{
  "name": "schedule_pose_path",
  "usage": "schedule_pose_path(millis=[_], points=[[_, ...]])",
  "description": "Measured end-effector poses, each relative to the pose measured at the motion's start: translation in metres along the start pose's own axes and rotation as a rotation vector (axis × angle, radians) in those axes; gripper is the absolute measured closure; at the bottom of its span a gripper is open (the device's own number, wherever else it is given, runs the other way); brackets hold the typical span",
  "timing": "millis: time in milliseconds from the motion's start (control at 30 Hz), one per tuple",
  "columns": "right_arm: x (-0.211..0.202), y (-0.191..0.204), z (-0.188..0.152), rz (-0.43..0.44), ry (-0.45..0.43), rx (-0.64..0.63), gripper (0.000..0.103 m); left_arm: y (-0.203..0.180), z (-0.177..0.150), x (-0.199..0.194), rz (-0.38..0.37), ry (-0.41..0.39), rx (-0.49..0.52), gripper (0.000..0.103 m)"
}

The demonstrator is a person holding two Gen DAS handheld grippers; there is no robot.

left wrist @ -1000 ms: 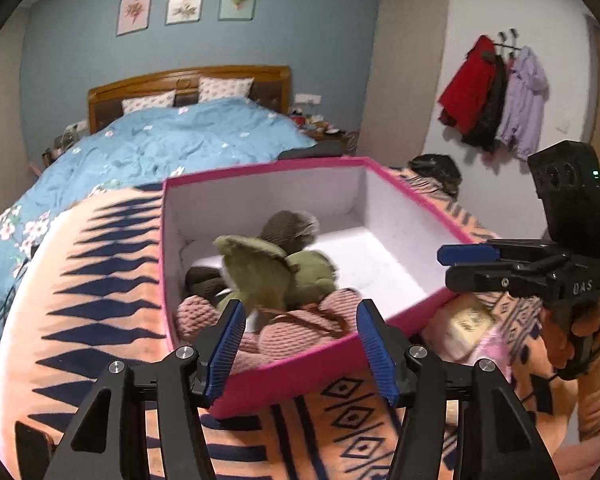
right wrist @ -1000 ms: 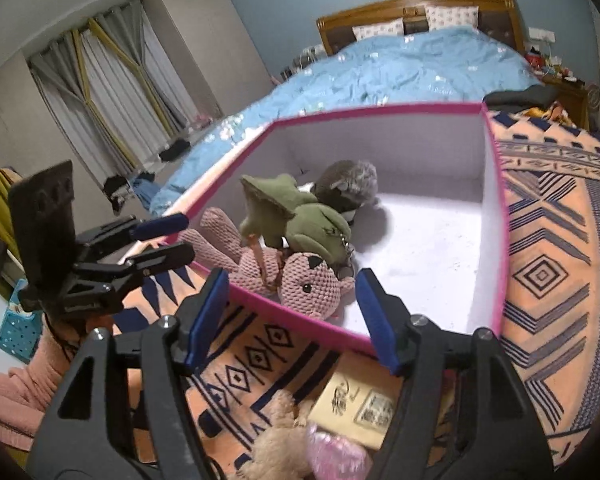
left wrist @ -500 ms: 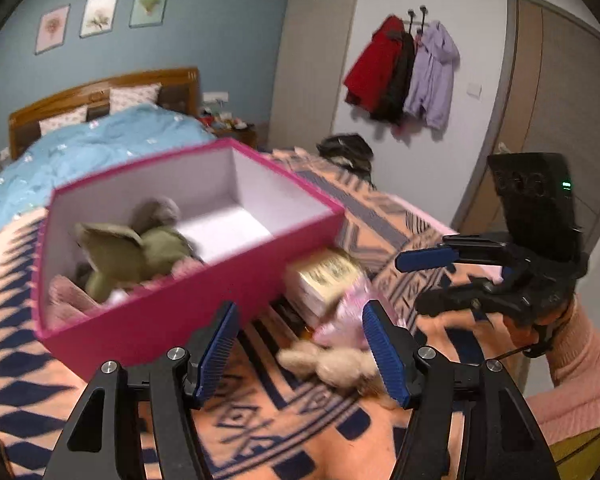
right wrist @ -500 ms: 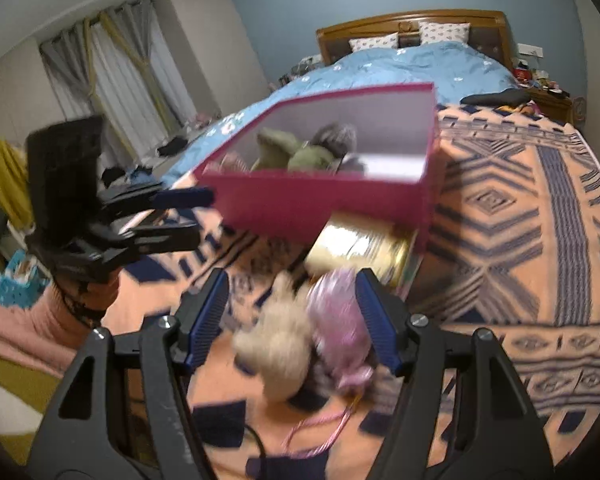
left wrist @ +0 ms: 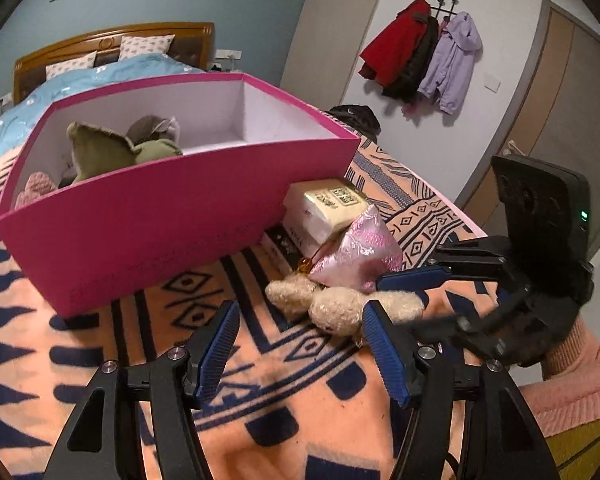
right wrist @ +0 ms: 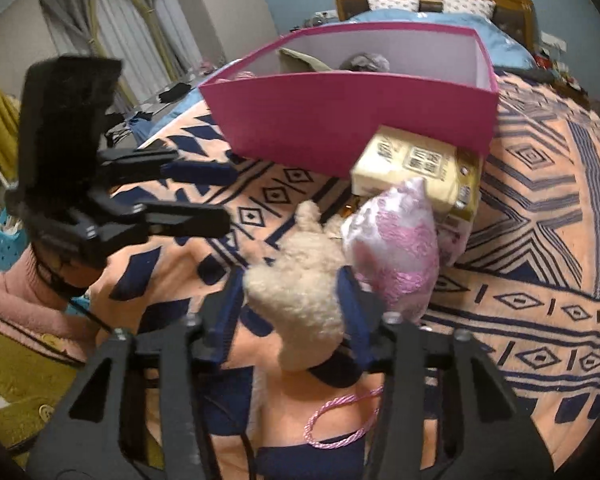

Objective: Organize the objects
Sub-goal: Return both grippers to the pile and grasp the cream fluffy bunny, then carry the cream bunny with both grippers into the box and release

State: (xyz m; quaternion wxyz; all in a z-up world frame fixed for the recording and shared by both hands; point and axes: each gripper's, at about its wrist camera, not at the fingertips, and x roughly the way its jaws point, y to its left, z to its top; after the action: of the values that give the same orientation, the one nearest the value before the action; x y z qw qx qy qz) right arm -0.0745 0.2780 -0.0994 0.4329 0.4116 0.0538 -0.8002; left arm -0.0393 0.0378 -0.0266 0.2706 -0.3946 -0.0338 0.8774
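Right gripper [right wrist: 292,300] low centre of right wrist frame, jaws closing around cream plush toy [right wrist: 300,280], pads touching its sides. Toy on patterned blanket [right wrist: 540,240], below pink box [right wrist: 340,120]. Left gripper [left wrist: 300,344] spread, empty, toy just upper right of it.

a cream plush toy [right wrist: 300,284] lies on its side beside a pink pouch [right wrist: 396,248], near the open pink box [right wrist: 340,120].
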Motion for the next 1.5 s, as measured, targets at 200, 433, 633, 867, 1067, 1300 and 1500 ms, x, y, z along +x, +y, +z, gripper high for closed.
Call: schedule_pose_path(millis=[200,433,633,867,1067,1300,1500], points=[[-0.013,-0.013,0.003,0.057,-0.055,0.081,0.081,-0.001,-0.006,0.002,-0.057,0.019,-0.021,0.037],[-0.029,-0.021,0.017,0.139,-0.143,0.175,0.082,-0.015,-0.012,0.008,-0.189,0.053,-0.013,0.037],[-0.039,-0.016,0.026,0.191,-0.200,0.179,0.083,-0.023,-0.013,0.017,-0.320,0.087,-0.033,0.037],[-0.040,-0.012,0.033,0.239,-0.227,0.168,0.083,-0.029,-0.008,0.025,-0.338,0.069,-0.044,0.039],[-0.028,-0.020,0.027,0.211,-0.167,0.198,0.083,-0.011,0.000,0.020,-0.311,0.005,-0.114,0.051],[-0.007,-0.025,0.012,0.081,-0.038,0.180,0.078,-0.010,-0.007,0.038,-0.253,0.062,-0.103,0.052],[0.008,-0.016,0.009,0.061,0.045,0.106,0.072,-0.019,-0.008,0.050,-0.230,0.113,-0.054,0.050]])
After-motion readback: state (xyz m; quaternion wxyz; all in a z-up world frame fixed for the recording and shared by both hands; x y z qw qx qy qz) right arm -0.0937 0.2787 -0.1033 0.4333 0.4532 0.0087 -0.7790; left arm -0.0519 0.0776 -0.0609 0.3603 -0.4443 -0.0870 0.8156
